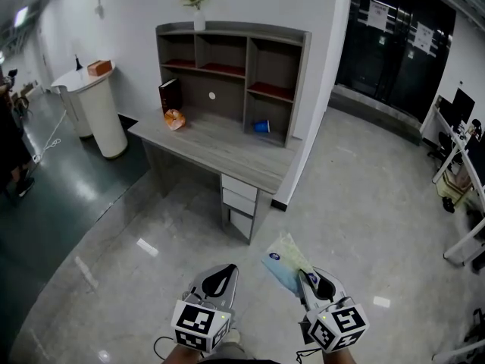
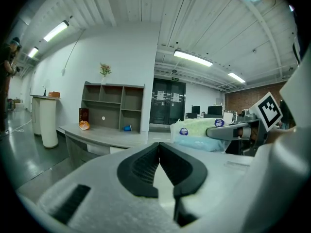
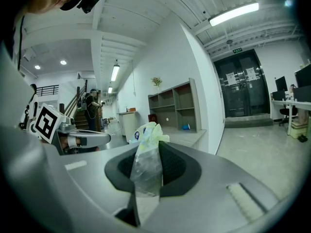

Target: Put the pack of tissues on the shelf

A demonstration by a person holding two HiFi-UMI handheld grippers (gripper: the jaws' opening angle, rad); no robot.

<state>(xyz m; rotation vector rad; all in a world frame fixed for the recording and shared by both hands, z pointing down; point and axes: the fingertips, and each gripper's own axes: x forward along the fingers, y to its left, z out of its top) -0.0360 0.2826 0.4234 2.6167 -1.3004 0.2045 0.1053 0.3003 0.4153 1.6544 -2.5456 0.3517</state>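
- Tissues: the pack of tissues [image 1: 286, 268] is a soft bundle in clear wrap, pale yellow-green on top and light blue beneath, with round blue stickers on it.
- Its crinkled wrapper end is pinched between the jaws of the right gripper [image 1: 317, 285]. The pack juts forward and a little left, over the floor [image 1: 341, 196] and well apart from the shelf [image 1: 231, 70].
- Just beside it on the left, the left gripper [image 1: 220, 279] has its jaws pressed together with nothing between them.
- A grey shelf unit stands at the back of a grey desk [image 1: 227, 158], against a white wall. It has small cubbies above and taller bays below.
- A broad stretch of pale floor lies between the grippers and the desk's front edge. The drawers [image 1: 239, 200] hang under the desk's right end, nearest the grippers.
- A dark book [image 1: 170, 95] stands upright in the left bay, with a small orange thing [image 1: 174, 119] on the desk top just before it.
- A small blue thing [image 1: 261, 127] sits in the right bay.
- A vase of flowers [image 1: 196, 2] stands on the shelf's top, toward its left.
- To the left of the desk is a white round counter [image 1: 102, 116] with a brown box [image 1: 99, 67] on it.
- Dark glass doors [image 1: 394, 36] stand past the wall corner on the right.
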